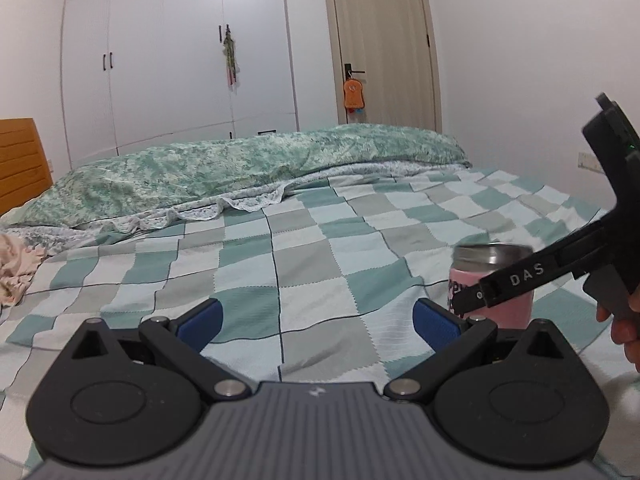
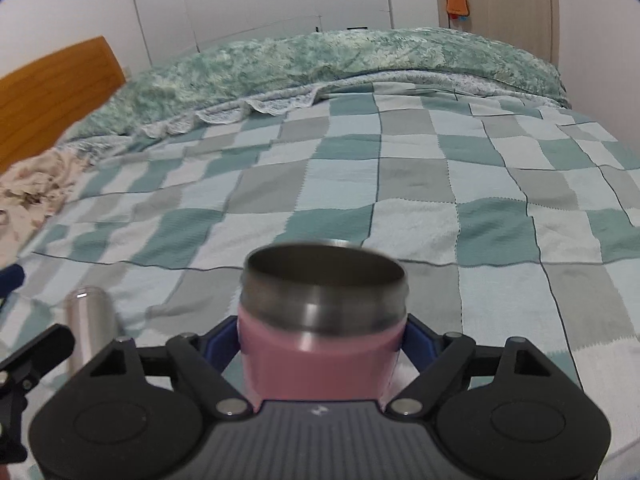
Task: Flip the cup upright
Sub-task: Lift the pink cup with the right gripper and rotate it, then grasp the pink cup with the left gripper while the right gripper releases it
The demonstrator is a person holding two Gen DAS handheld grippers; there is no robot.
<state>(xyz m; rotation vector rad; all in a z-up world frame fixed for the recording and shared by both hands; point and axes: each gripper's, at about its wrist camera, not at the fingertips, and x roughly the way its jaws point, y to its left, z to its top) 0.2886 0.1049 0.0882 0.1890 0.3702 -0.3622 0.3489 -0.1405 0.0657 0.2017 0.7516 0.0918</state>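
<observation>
R gripper (image 2: 320,344) clamped round pink cup (image 2: 320,320), mouth up, axis near vertical, base at checked bedspread (image 2: 400,184); just needs letting go. L gripper (image 1: 318,316) wide open, empty, cup to its right

This is a bedroom in a home. A wide bed (image 1: 320,240) fills most of both views, covered with a checkered blanket (image 2: 400,200) in teal, grey and pale blue squares. A fluffy green duvet (image 1: 240,168) lies along its far side, and a wooden headboard (image 2: 52,92) stands at the left. Behind the bed there is a tall white wardrobe (image 1: 160,60) with dark handles, and beside it a beige door (image 1: 380,40) with an orange toy (image 1: 354,96) hanging from its handle
</observation>
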